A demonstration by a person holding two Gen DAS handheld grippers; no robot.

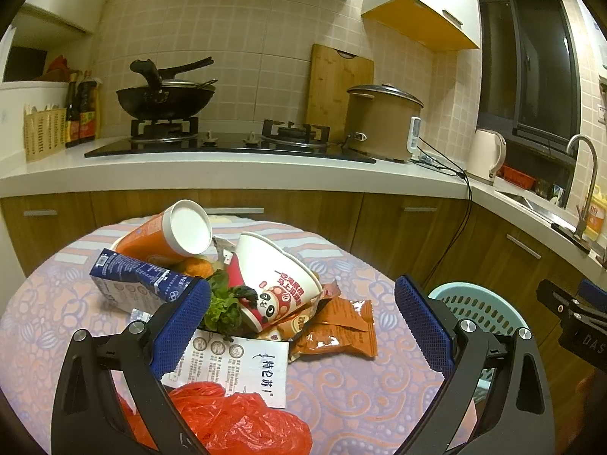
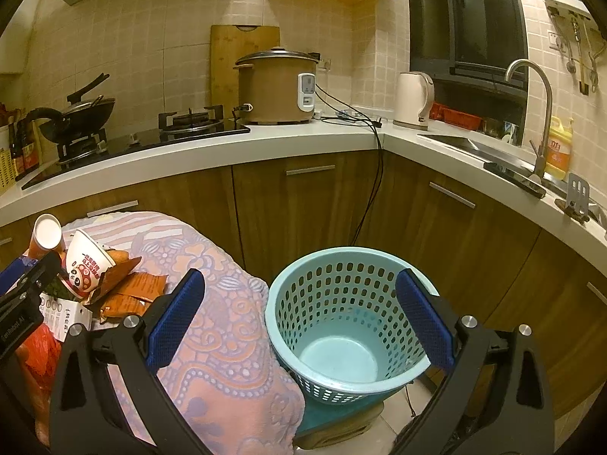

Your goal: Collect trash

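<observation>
A heap of trash lies on the worktop (image 1: pixel 341 390), which is draped in a pink and lilac patterned cloth. At the back an orange paper cup (image 1: pixel 167 235) lies tipped over with its white base showing; a dark blue carton (image 1: pixel 136 276) lies on its side in front of it. A white and red noodle bowl (image 1: pixel 277 276) with a panda print leans on its side against green leaves (image 1: pixel 224 303), with crumpled orange wrappers (image 1: pixel 334 330) just beside it. Nearer lie a white printed carton (image 1: pixel 242 364) and a red plastic bag (image 1: pixel 235 421). The left gripper (image 1: pixel 301 320) hovers over the heap, jaws spread wide, nothing between them. The right gripper (image 2: pixel 299 318) is likewise spread and empty, above a pale blue perforated basket (image 2: pixel 341 265) that stands just beside the worktop, with only its bare bottom showing inside.
</observation>
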